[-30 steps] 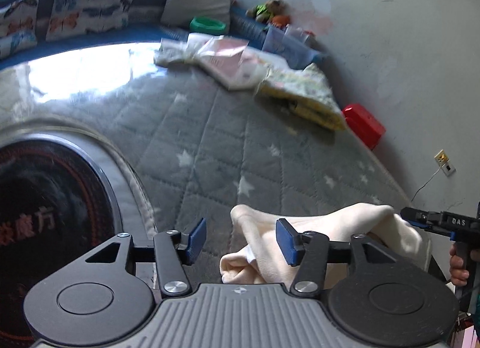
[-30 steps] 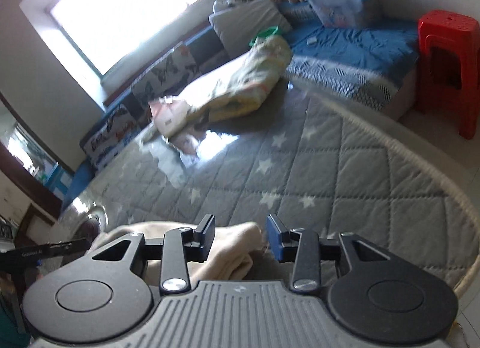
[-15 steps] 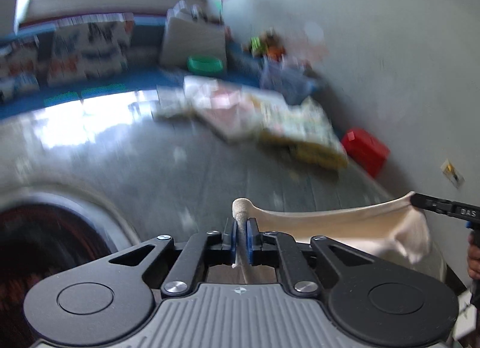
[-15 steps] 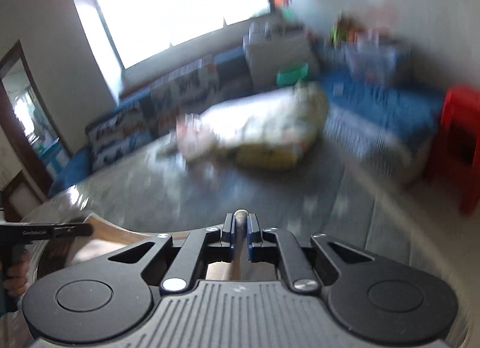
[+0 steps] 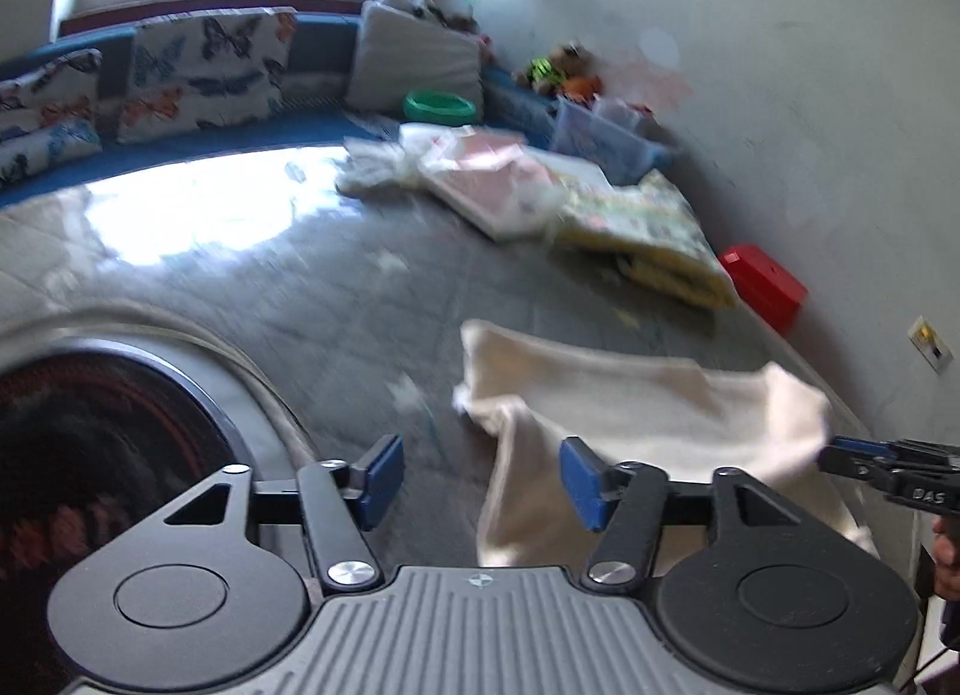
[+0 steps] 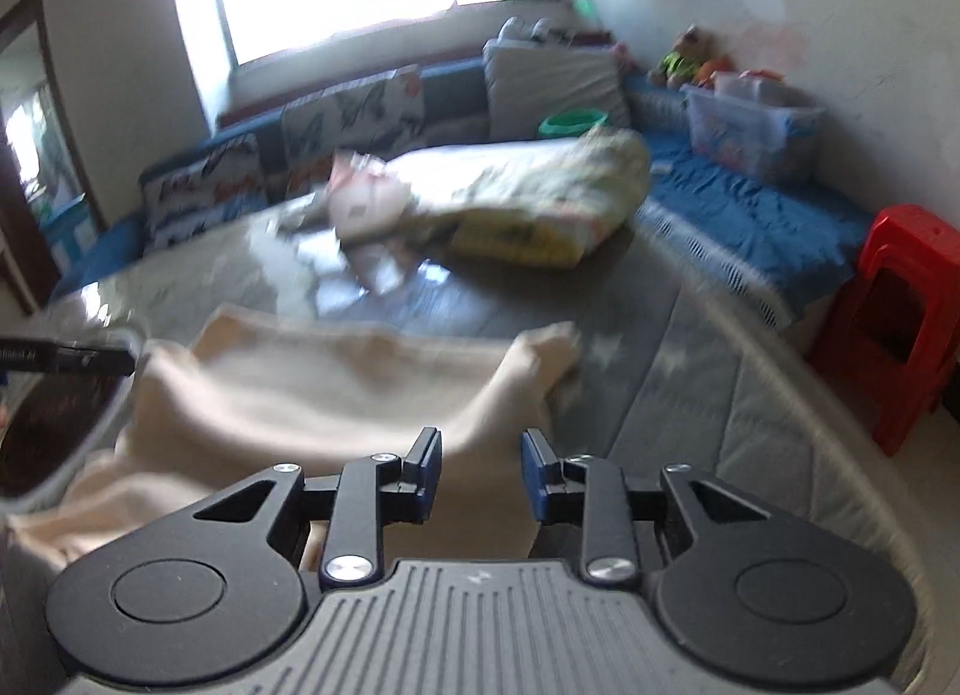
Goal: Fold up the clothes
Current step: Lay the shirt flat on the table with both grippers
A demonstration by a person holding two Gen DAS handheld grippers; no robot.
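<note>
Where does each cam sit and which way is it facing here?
Left wrist: on the left gripper, angled down across the grey star-quilted bed toward the window wall; its own blue-padded jaws are opening, clear of the cream cloth garment; the right gripper's tip and a hand show at the right edge.
Right wrist: on the right gripper, angled down over the same bed; jaws opening, the cloth lying slack between them; a red plastic stool stands right.
Shared: garment, bed, green bowl, clear storage bin.

Left gripper (image 5: 477,476) and right gripper (image 6: 480,474), both angled downward, jaws opening, pads free.
</note>
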